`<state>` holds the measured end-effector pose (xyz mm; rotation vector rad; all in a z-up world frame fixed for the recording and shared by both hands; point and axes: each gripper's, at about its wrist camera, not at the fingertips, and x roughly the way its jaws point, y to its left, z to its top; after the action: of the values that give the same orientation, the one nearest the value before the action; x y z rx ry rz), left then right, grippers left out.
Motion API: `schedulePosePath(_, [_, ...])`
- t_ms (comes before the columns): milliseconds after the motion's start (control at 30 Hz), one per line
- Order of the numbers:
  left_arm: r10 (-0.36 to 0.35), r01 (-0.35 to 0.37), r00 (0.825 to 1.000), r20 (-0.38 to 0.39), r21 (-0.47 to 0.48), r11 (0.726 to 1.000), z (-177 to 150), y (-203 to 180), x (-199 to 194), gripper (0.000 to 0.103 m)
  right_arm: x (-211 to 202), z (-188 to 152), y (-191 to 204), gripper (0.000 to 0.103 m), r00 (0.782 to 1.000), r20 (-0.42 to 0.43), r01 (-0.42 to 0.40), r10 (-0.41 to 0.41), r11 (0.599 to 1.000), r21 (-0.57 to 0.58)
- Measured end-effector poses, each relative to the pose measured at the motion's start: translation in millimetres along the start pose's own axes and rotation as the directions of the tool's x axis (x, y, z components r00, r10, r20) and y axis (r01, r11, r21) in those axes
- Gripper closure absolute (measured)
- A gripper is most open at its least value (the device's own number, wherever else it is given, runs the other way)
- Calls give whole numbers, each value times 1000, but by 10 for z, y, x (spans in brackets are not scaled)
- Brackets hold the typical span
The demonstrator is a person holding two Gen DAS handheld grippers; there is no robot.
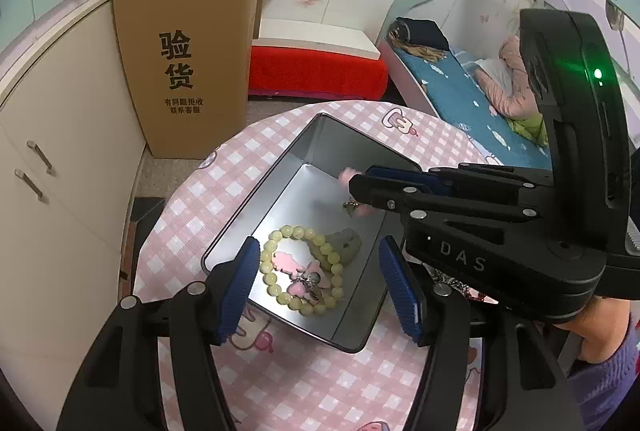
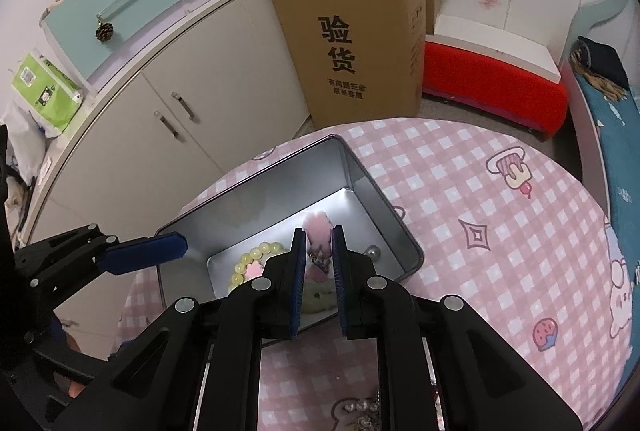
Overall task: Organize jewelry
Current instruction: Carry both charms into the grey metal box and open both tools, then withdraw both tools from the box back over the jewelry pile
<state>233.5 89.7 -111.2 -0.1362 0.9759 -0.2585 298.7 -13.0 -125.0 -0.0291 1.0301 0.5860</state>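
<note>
Right gripper (image 2: pixel 319 243) marked "DAS", clamped on pink fluffy charm (image 2: pixel 318 227) above metal tin (image 1: pixel 320 147) on counter (image 2: pixel 460 191), left gripper (image 1: pixel 320 275) apart over bead bracelet (image 1: pixel 276 271) in tin, cardboard box (image 1: pixel 184 51) printed "验货".

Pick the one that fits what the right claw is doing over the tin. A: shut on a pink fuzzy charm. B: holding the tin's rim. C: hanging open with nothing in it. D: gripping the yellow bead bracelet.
A: the right claw has both pads pressed against a pink fuzzy charm above the metal tin, while the bead bracelet lies on the tin's floor.
</note>
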Motion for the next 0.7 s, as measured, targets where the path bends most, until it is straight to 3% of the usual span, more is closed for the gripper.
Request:
schedulePosePath(467, [6, -7, 999, 45, 23, 1000, 23, -180, -239, 43, -421, -82, -137, 87, 999, 52, 7, -9, 1000, 27])
schedulePosePath(567, [18, -19, 997, 71, 24, 1000, 25, -254, -332, 35, -611, -146, -187, 87, 997, 72, 23, -25, 999, 34])
schedulePosePath(633, [19, -21, 995, 93, 16, 1000, 22, -314, -410, 26, -763, -213, -229, 72, 995, 92, 46, -50, 998, 41])
schedulePosePath(667, [15, -17, 994, 105, 16, 1000, 16, -354, -449, 24, -829, -244, -250, 49, 993, 104, 59, -64, 997, 48])
schedulePosePath(700, [15, -17, 994, 111, 17, 1000, 11, -377, -469, 22, -933, -294, -275, 41, 989, 126, 75, -81, 996, 48])
